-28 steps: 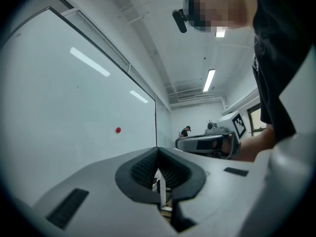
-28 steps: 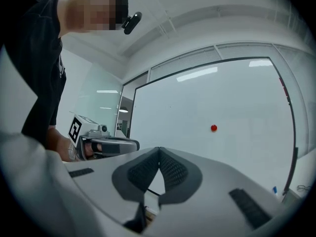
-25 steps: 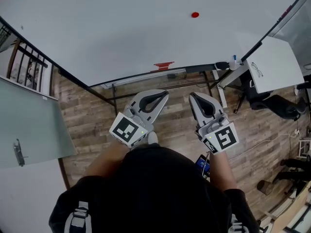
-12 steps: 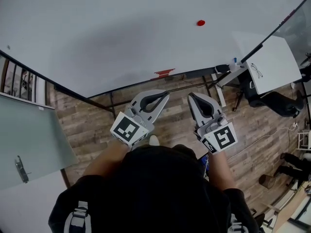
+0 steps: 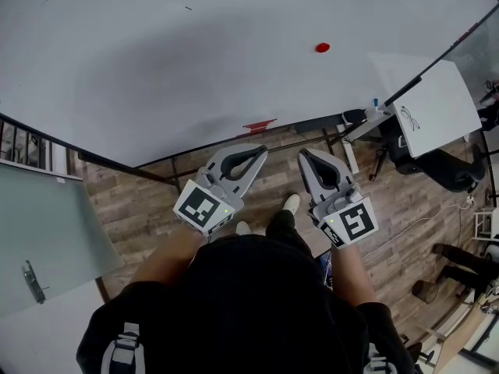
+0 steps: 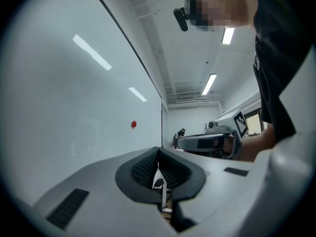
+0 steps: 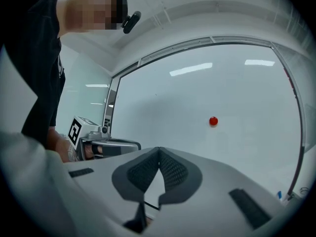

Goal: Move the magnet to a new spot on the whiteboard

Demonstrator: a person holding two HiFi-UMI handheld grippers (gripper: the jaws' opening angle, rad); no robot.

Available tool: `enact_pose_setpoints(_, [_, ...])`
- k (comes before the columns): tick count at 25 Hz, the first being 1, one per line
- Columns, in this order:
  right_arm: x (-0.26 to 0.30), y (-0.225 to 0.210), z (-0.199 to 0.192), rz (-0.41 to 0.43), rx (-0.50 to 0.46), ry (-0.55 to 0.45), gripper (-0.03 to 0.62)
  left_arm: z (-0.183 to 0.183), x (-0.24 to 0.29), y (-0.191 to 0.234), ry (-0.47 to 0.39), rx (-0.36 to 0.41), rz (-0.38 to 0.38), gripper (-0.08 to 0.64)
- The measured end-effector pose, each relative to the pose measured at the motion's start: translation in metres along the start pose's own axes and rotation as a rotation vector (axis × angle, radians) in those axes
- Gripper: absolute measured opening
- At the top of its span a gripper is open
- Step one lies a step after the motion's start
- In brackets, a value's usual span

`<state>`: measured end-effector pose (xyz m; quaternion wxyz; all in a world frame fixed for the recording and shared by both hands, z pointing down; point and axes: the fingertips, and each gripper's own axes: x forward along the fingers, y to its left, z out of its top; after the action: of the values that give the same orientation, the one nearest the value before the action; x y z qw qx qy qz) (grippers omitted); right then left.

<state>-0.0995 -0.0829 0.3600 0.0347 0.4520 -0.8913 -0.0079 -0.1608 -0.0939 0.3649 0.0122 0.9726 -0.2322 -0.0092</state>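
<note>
Head view: whiteboard [image 5: 156,68] nearer than before

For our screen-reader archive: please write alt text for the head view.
From above, a person holds the left gripper and right gripper, both shut and empty, side by side before a whiteboard bearing one small red magnet, with wood floor below.

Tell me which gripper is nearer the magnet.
The right gripper: the red magnet sits on the whiteboard off to its side, farther from the left gripper.
</note>
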Motion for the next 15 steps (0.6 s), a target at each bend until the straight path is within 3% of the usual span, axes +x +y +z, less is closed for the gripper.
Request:
enact_pose_setpoints(9, [0.030,-0.049,0.009,0.047,-0.050,-0.030,-0.002,0.004,0.040,0.023,0.009,0.023,0.062,0.005])
enact_pose_setpoints(15, [0.052,-0.083,0.019,0.030,-0.128,-0.024,-0.002,0.008,0.069,0.042,0.004,0.024,0.112,0.005])
